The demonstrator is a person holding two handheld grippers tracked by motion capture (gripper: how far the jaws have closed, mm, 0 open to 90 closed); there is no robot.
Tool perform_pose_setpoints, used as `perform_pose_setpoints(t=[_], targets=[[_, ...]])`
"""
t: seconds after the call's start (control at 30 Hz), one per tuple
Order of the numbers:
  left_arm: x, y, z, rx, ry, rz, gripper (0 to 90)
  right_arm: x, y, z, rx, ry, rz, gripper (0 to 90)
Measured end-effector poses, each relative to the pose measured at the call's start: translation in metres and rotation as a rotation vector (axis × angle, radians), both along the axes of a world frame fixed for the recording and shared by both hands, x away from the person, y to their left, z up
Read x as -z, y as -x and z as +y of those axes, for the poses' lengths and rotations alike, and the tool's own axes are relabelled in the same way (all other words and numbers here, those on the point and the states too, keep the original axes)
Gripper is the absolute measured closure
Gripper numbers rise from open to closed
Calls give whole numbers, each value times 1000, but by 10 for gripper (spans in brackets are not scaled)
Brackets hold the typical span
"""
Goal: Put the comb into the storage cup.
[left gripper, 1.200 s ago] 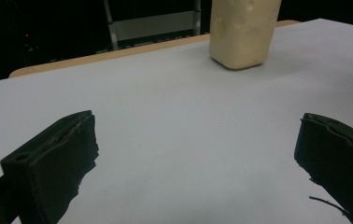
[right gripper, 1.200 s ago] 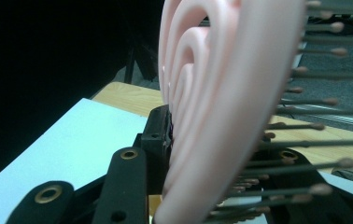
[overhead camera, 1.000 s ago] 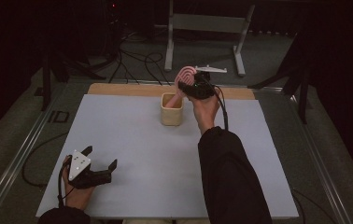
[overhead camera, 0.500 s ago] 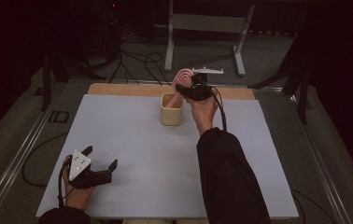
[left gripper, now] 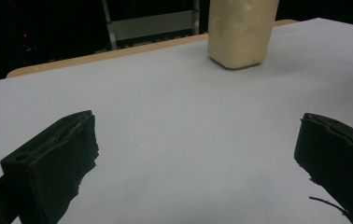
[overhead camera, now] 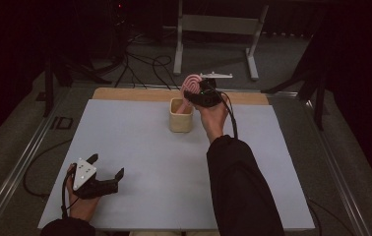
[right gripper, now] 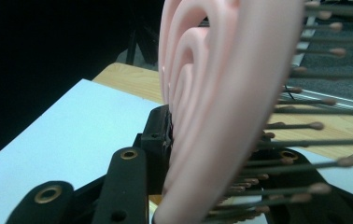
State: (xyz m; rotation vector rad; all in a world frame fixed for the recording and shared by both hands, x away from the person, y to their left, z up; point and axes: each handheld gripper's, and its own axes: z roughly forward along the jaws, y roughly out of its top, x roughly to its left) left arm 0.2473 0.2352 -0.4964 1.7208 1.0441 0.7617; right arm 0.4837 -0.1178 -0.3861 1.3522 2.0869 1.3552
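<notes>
Gripping pink hairbrush point(overhead camera: 192, 84), right claw point(overhead camera: 197, 94) clenching its head, handle hanging down into cream holder point(overhead camera: 181, 115) directly beneath; left claw point(overhead camera: 106, 173) resting released on worktop point(overhead camera: 139, 147), well apart.

From my remote seat, the pink hairbrush point(right gripper: 221, 93) ran past the top edge above the right gripper's jaws; its handle was hidden below them; the cream cup point(left gripper: 241, 30) beyond the left gripper's jaws was cut off too.
</notes>
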Motion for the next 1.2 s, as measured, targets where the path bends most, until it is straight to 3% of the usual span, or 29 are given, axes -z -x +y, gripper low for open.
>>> perform_pose_setpoints(t=[1.2], targets=[[0, 0, 0, 4, -1, 1, 0, 19, -8, 8, -12, 36, 60, 633]])
